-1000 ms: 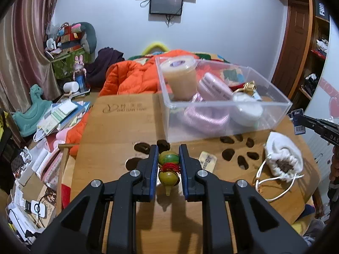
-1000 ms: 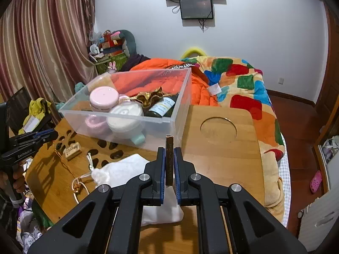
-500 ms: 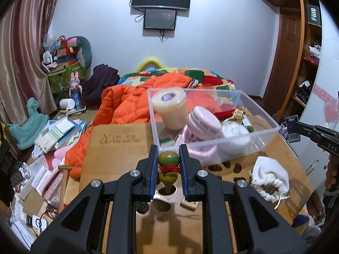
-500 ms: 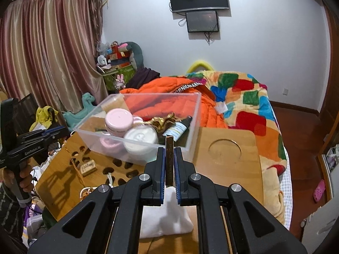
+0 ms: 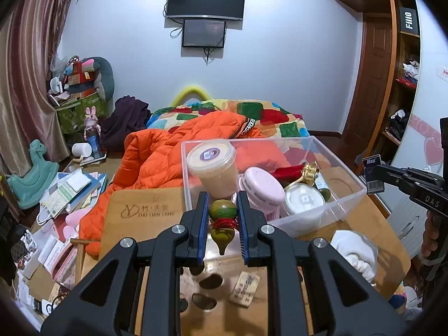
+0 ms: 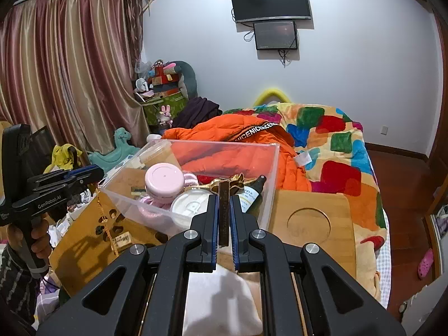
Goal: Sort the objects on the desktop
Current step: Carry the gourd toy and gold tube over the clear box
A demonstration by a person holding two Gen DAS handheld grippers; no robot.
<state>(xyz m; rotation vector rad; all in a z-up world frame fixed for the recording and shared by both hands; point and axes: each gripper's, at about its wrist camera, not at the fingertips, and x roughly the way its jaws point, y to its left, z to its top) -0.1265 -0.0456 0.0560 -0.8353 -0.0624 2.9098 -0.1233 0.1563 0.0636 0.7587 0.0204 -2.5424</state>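
Left wrist view: left claw (image 5: 223,225) grips gourd (image 5: 223,218)
Bin (image 5: 347,201): tub (image 5: 212,168), pink jar (image 5: 260,189), white jar (image 5: 303,200), bottle (image 5: 320,184)
Right claw (image 6: 223,224): clamps blade pack (image 6: 223,212)

the left gripper (image 5: 223,225) points forward and slightly down, its blue-padded jaws clamped on a small gourd-shaped toy (image 5: 223,218). the right gripper (image 6: 224,222) tilts the same way, jaws pressed nearly together on a thin dark blade box (image 6: 224,212). a hand (image 6: 39,231) grips the left handle.
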